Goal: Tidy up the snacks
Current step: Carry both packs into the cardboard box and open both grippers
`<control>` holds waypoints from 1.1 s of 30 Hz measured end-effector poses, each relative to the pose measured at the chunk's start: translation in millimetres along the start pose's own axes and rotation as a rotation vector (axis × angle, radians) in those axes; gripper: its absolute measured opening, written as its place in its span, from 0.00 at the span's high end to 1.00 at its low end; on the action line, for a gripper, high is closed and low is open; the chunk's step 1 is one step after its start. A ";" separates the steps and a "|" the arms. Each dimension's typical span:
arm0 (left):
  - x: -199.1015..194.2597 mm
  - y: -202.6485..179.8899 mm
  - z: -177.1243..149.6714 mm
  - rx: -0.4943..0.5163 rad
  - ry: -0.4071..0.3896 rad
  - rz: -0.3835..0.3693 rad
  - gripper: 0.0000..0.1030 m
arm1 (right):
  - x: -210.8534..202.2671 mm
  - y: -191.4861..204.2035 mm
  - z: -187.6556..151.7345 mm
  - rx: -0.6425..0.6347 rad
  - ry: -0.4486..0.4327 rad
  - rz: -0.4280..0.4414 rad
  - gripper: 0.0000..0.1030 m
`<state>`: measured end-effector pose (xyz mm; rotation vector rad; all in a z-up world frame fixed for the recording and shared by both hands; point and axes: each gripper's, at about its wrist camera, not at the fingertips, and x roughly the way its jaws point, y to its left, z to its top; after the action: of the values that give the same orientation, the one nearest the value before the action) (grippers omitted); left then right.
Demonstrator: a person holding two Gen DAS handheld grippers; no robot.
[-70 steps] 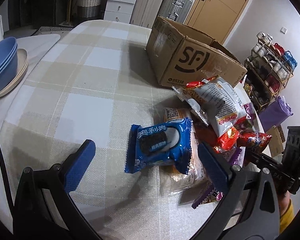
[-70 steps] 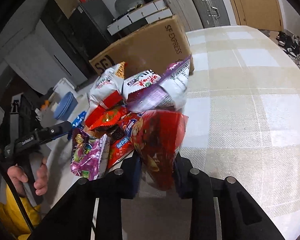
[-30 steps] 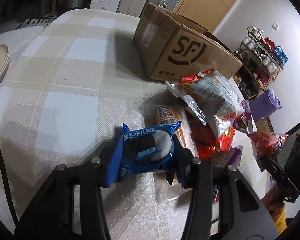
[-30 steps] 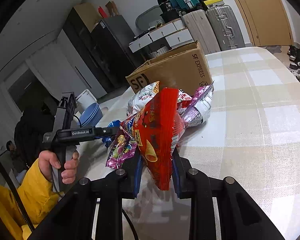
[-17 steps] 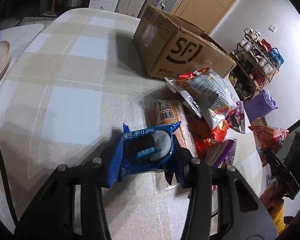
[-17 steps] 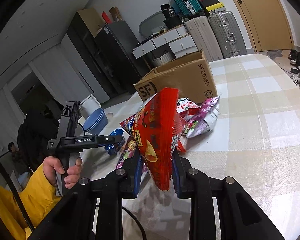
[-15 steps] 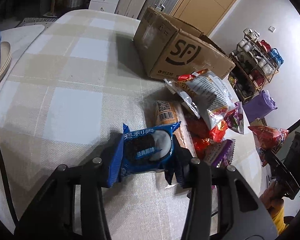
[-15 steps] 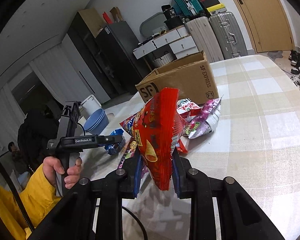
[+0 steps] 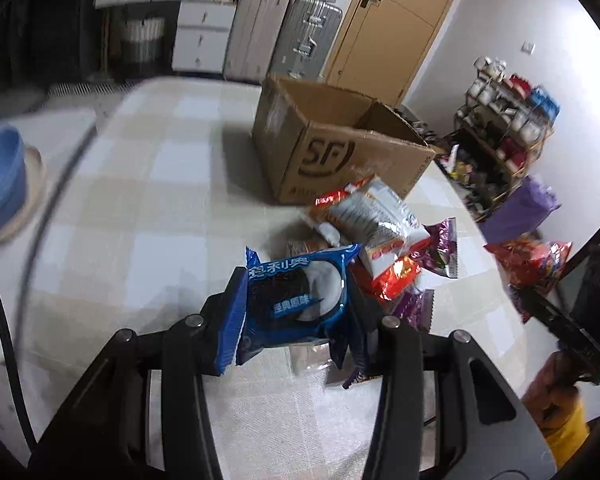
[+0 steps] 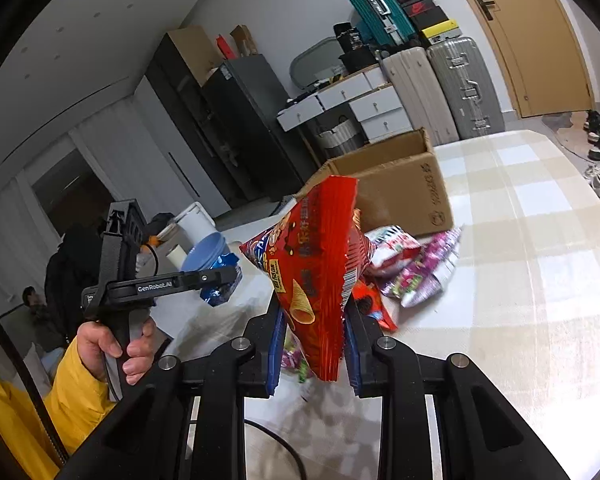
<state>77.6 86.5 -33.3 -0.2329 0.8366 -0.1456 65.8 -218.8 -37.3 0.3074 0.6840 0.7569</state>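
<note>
Ahead of both tongs sits the open box (image 9: 340,148). The right tongs (image 10: 312,344) clench a red chip bag (image 10: 316,264) by its edge; it could slip. The left tongs (image 9: 296,320) grasp a blue cookie pack (image 9: 296,300), likely crushable.

Left gripper (image 10: 220,280): matte black frame, white "GenRobot.AI" lettering, pistol handle, black cable. Left hand (image 10: 112,344): bare skin, yellow sleeve. Right gripper (image 10: 312,348): black linkage arms, silver screws at pivots, blue pads (image 10: 277,344) on fingers, black cable below.
</note>
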 end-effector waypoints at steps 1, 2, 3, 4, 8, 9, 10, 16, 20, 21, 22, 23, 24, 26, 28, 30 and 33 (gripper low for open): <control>-3.1 -5.6 3.1 0.016 -0.008 0.013 0.60 | 0.6 2.0 3.0 -0.005 -0.003 0.000 0.75; -7.5 -11.2 6.0 0.033 -0.022 0.025 0.60 | 1.1 4.5 7.0 -0.008 -0.003 0.008 0.75; -12.6 -18.9 10.2 0.056 -0.036 0.040 0.60 | 1.0 7.1 10.3 -0.010 -0.009 0.013 0.75; -15.6 -23.6 13.8 0.071 -0.043 0.046 0.60 | 0.7 8.8 14.7 -0.010 -0.017 0.019 0.75; -27.3 -40.9 30.7 0.114 -0.076 0.041 0.60 | -1.1 17.4 36.1 -0.020 -0.043 0.052 0.75; -30.4 -45.4 37.1 0.126 -0.086 0.038 0.60 | -1.2 19.3 42.2 -0.025 -0.048 0.057 0.75; -33.0 -48.5 42.3 0.133 -0.091 0.030 0.60 | -1.1 21.3 48.6 -0.031 -0.054 0.058 0.75; -43.7 -66.4 87.0 0.171 -0.116 -0.018 0.60 | 4.9 28.4 95.5 -0.035 -0.072 0.086 0.75; -41.7 -83.5 121.0 0.235 -0.125 0.009 0.60 | 12.4 24.6 128.1 -0.021 -0.079 0.095 0.75; -38.5 -89.1 128.5 0.245 -0.123 0.009 0.60 | 15.0 23.5 135.3 -0.018 -0.077 0.092 0.75; -35.3 -92.9 138.4 0.250 -0.120 0.006 0.60 | 19.0 22.0 143.8 -0.018 -0.077 0.082 0.75; -31.9 -95.4 147.6 0.254 -0.119 0.009 0.60 | 23.7 20.9 152.7 -0.021 -0.071 0.075 0.75; -25.4 -100.1 157.4 0.262 -0.114 0.013 0.60 | 28.4 19.9 159.5 -0.022 -0.065 0.074 0.75; -11.0 -102.4 175.0 0.257 -0.099 0.009 0.60 | 40.6 15.5 176.4 -0.024 -0.053 0.068 0.75; 10.3 -101.1 196.0 0.245 -0.070 0.002 0.60 | 55.5 9.8 188.4 -0.029 -0.034 0.053 0.75; 35.4 -98.5 213.4 0.231 -0.039 0.016 0.60 | 71.7 0.0 196.5 -0.021 -0.016 0.021 0.75; 77.9 -94.2 234.3 0.193 0.032 0.002 0.60 | 103.6 -18.7 205.2 -0.012 0.042 -0.020 0.75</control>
<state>301.1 13.1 86.9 -0.0484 0.8484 -0.2269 267.2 -161.0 59.1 0.2741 0.7215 0.7501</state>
